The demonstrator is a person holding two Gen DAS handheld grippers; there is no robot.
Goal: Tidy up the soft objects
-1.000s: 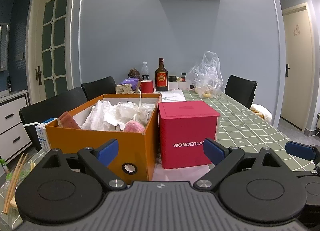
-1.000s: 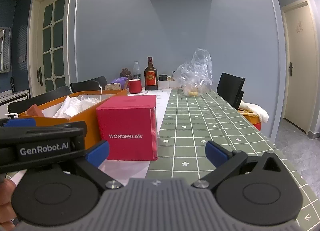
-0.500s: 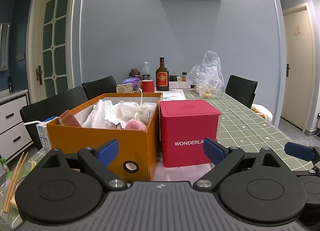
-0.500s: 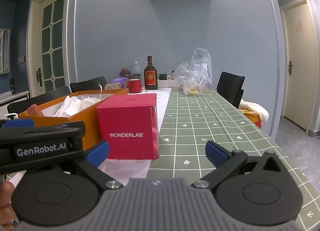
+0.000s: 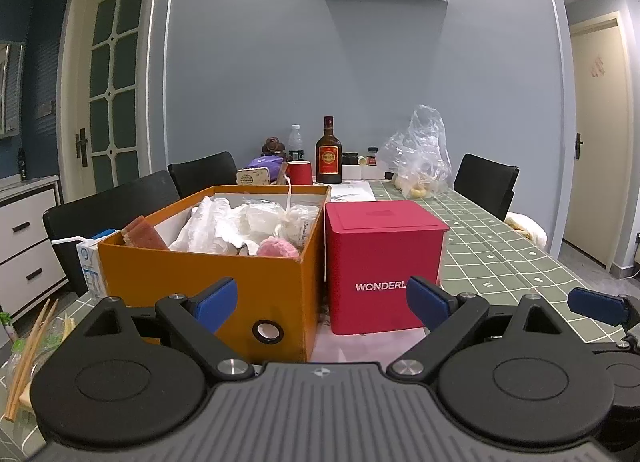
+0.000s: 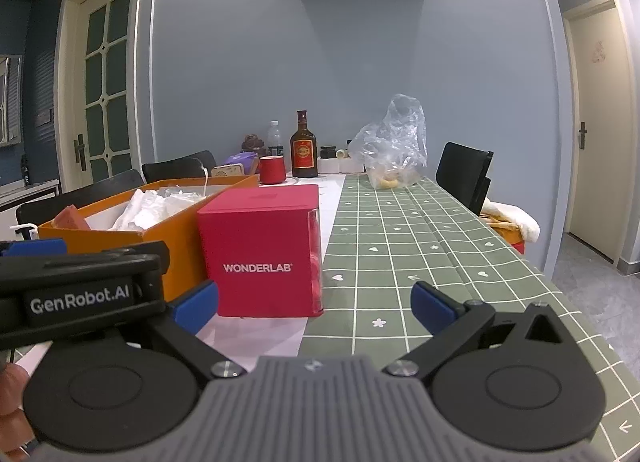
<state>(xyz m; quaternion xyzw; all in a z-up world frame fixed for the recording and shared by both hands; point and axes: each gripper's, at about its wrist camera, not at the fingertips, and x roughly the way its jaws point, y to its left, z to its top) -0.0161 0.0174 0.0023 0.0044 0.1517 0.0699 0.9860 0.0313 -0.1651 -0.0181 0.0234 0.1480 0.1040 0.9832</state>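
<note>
Before the orange box (image 5: 208, 282), both grippers (image 5: 322, 302) (image 6: 316, 304) stay empty, fingers apart, unchanged.

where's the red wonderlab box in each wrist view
Left wrist: red box sits centre-right, close beside the orange box, partly behind the open left gripper.
Right wrist: red box sits left of centre.
Shared landmark: the dark bottle at the table's far end.
</note>
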